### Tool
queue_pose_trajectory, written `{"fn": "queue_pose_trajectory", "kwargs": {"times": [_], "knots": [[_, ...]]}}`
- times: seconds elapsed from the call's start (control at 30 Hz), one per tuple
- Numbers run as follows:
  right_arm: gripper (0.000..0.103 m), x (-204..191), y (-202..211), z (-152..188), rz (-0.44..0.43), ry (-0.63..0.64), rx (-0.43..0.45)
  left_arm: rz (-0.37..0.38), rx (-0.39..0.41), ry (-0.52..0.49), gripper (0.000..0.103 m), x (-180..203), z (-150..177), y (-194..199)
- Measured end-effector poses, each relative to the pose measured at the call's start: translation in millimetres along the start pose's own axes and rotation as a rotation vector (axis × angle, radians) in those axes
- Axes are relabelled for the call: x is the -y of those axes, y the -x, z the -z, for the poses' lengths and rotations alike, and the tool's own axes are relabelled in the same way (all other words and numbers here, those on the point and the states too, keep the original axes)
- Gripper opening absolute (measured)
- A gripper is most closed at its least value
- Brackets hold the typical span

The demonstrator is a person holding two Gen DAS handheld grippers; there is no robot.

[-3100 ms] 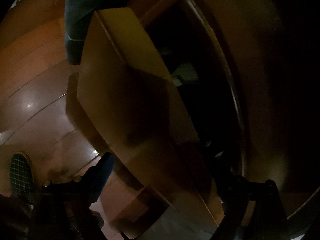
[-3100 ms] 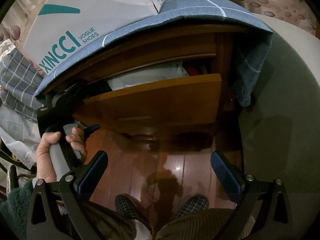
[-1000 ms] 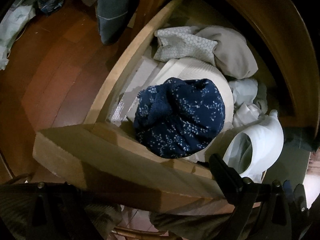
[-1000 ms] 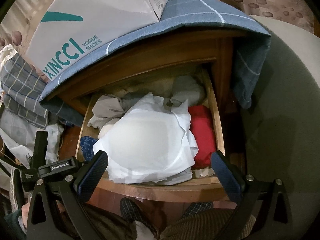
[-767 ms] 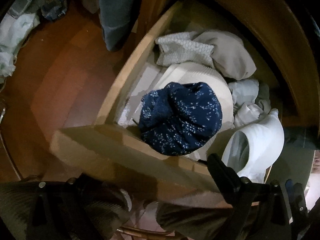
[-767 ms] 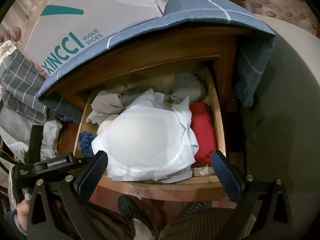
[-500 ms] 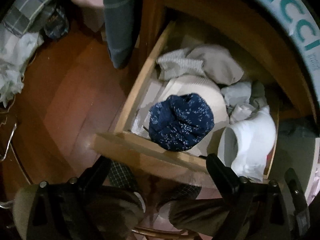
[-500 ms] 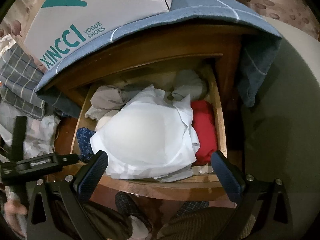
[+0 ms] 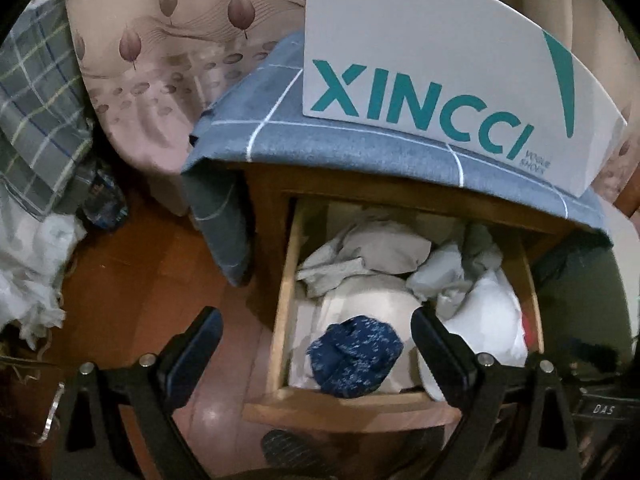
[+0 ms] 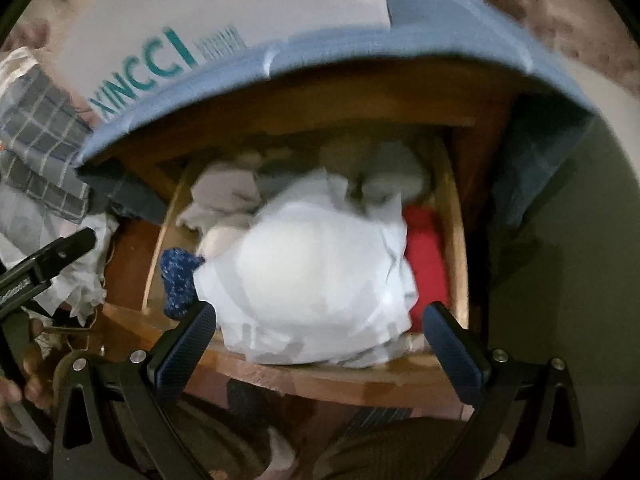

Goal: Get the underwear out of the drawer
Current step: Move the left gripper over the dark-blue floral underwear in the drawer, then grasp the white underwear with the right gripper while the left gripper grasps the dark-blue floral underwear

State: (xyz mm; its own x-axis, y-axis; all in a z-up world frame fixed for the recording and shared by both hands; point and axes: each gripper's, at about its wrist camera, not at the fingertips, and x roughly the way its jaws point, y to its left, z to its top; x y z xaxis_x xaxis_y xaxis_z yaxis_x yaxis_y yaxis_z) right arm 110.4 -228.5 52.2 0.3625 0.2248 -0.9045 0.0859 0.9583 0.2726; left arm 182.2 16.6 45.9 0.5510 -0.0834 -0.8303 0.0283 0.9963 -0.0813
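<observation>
drawer (image 9: pixel 280 320) open | navy underwear (image 9: pixel 354 354) at 12 o'clock between left hand-held gripper (image 9: pixel 316 340) fingers, nearer it | right hand-held gripper (image 10: pixel 320 334) over white garment (image 10: pixel 312 280) | both wide open, empty

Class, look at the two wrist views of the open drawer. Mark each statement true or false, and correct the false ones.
1. The drawer is pulled open. True.
2. The left tool is shut on the navy patterned garment. False: it is open and holds nothing.
3. A red garment lies at the drawer's right side. True.
4. The white shoe box sits inside the drawer. False: it stands on the blue cloth on top.
5. The right tool is open. True.
</observation>
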Motion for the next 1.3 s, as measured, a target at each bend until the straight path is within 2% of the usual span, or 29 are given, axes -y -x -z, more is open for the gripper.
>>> {"fn": "queue_pose_trajectory", "kwargs": {"times": [0.1,0.27,0.4,0.57,0.8,0.93,1.13,1.3], "knots": [[0.103,-4.5,-13.4,-9.0,-0.023,-0.081,-0.069,0.012,-0.010,0.020,0.097,-0.9,2.8,-7.8],[0.103,-23.7,-28.7,-26.0,0.024,-0.135,-0.137,-0.013,-0.012,0.028,0.097,-7.9,10.9,-17.8],[0.103,-34.3,-43.2,-40.2,0.076,-0.199,-0.159,0.040,-0.017,0.100,0.097,-23.1,10.2,-18.6],[0.103,-44.9,-63.3,-47.6,0.203,-0.251,-0.176,0.088,-0.037,0.194,0.097,-40.8,12.1,-22.2],[0.103,-46.4,-93.2,-47.6,0.377,-0.232,-0.186,0.124,-0.062,0.213,0.097,-45.7,9.7,-24.7],[0.103,-37.6,-105.6,-36.5,0.394,-0.200,-0.253,0.136,-0.075,0.217,0.097,-45.3,8.7,-27.1],[0.099,-8.8,-112.0,-19.7,0.329,-0.205,-0.323,0.144,-0.108,0.210,0.097,-41.0,9.7,-33.2],[0.078,1.2,-109.0,-13.0,0.290,-0.147,-0.314,0.140,-0.129,0.175,0.097,-32.9,10.8,-36.6]]}}
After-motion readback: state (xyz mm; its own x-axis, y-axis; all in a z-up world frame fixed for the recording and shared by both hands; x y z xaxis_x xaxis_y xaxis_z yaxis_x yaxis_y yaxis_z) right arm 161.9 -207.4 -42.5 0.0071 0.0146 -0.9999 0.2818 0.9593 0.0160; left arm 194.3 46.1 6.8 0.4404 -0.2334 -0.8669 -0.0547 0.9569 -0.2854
